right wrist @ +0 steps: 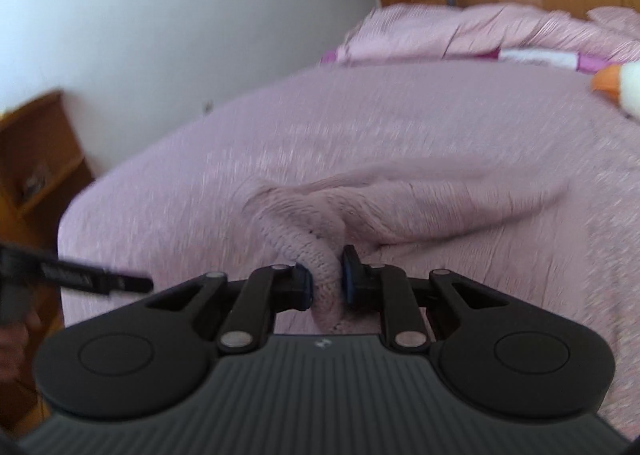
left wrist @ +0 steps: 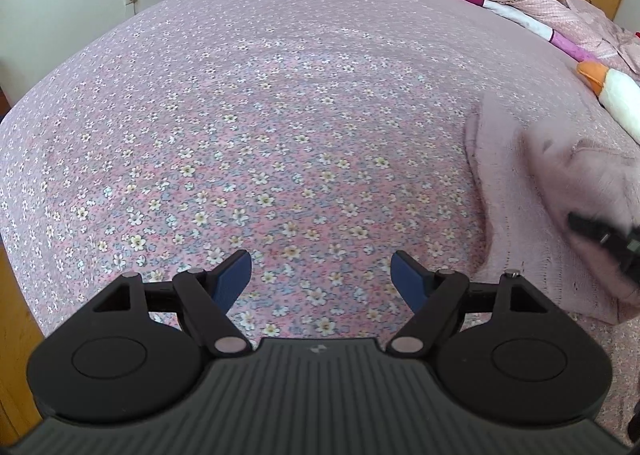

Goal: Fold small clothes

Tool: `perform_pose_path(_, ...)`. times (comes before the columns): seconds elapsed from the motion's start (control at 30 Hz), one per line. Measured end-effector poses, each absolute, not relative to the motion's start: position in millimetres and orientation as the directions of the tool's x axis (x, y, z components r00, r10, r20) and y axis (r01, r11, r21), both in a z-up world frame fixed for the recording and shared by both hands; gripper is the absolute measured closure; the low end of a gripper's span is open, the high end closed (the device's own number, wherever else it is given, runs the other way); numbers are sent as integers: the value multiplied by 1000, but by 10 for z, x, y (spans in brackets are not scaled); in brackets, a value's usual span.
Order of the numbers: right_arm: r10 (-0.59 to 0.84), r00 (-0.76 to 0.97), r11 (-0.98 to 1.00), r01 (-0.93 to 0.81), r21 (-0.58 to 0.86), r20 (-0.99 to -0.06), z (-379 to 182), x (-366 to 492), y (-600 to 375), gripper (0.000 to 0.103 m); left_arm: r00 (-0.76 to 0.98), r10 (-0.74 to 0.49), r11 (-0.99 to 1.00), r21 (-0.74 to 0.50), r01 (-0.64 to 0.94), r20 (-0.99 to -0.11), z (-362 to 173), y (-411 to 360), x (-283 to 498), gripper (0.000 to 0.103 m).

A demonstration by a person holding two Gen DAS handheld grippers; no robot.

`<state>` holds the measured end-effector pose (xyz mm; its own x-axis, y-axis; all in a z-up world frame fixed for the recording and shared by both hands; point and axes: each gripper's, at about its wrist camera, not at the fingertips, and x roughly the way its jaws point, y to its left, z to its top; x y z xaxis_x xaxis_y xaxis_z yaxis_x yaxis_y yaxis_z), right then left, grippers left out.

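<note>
While the pink knit garment [right wrist: 360, 211] was still mostly a rumpled heap on the flowery bed [left wrist: 260, 135], the folding looked barely started tbh. The right gripper [right wrist: 326, 281] had its fingers clenched on a bunched roll of the knit, low centre of its own view. The left gripper [left wrist: 320, 275] hovered with fingers released over bare bedspread, the garment off at the right edge of its frame. No neat fold visible yet, so pretty much everything was left.

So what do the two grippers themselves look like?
Both match: the left gripper and right gripper have a ribbed dark grey body, two round black housings, black linkage arms with silver pivot pins and blue pads on the fingers. No cables or sleeves show.
</note>
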<state>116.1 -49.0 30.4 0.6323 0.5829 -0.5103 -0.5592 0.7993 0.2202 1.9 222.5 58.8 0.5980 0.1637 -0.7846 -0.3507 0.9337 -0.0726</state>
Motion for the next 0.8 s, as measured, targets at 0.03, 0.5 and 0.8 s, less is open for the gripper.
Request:
perform_pose_path(0.03,581,624,797,-567,209,-523,265,1142,-456,84,599,163,934,-73,-350,-784,586,2232,26,21)
perform_pose_path(0.5,569,623,807,-550,215,-537,409,734,-628,69,720,30,986,-100,-137,-693,1053,1828,379,21)
perform_pose_path(0.8,438,779,896,-340,284,-449,562,759,-1340,52,733,-155,988,-99,120,-663,1094,1067,677,21)
